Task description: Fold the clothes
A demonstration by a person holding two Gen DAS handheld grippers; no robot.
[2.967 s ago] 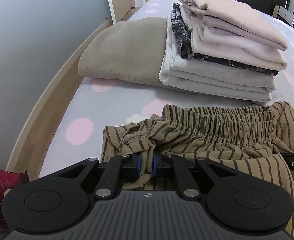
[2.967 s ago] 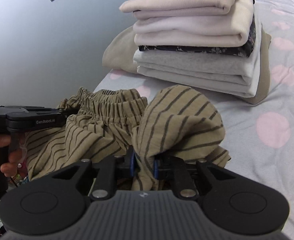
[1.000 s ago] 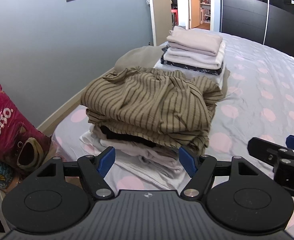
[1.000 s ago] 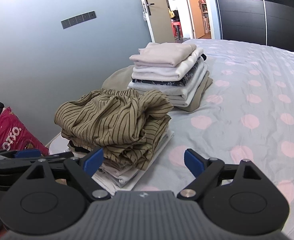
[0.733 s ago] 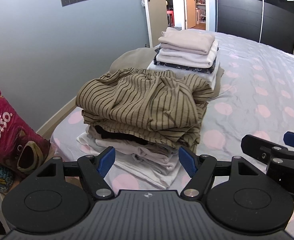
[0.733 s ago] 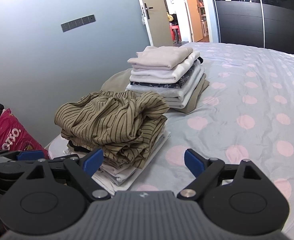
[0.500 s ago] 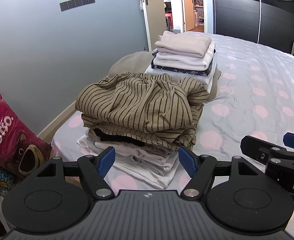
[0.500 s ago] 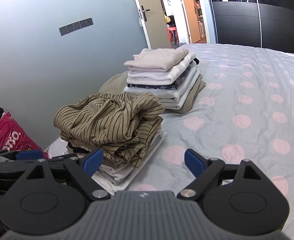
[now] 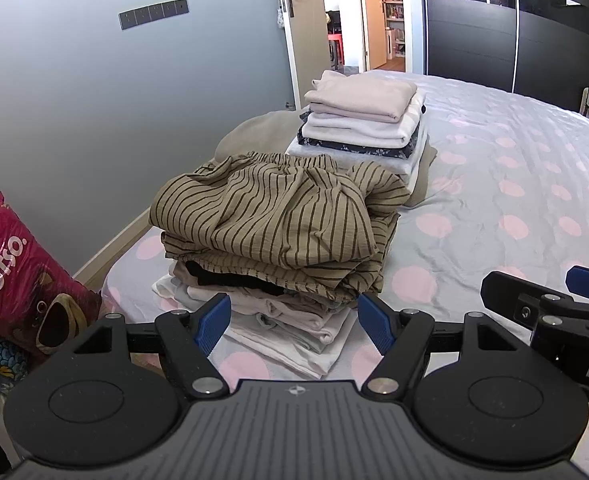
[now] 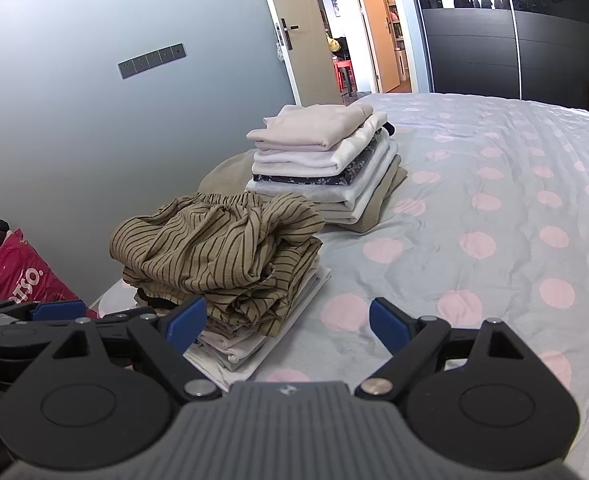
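Note:
A folded tan striped garment [image 9: 270,216] lies on top of a near stack of folded clothes [image 9: 290,320] on the bed; it also shows in the right wrist view [image 10: 218,252]. A second, taller stack of folded pale clothes [image 9: 358,120] stands behind it, seen too in the right wrist view [image 10: 318,152]. My left gripper [image 9: 294,322] is open and empty, held back just in front of the near stack. My right gripper [image 10: 286,320] is open and empty, to the right of that stack; it also shows at the right edge of the left wrist view [image 9: 542,300].
The bed has a grey sheet with pink dots [image 10: 494,220] stretching to the right. A grey wall [image 9: 94,100] runs along the left. A red bag [image 9: 18,276] stands on the floor at the left. An open door [image 9: 358,24] and dark wardrobe [image 9: 494,32] are at the back.
Both grippers have let go of the striped garment, opened, and pulled back from the bed. The garment now lies on the near stack. Over the last second both keep drawing away slightly.

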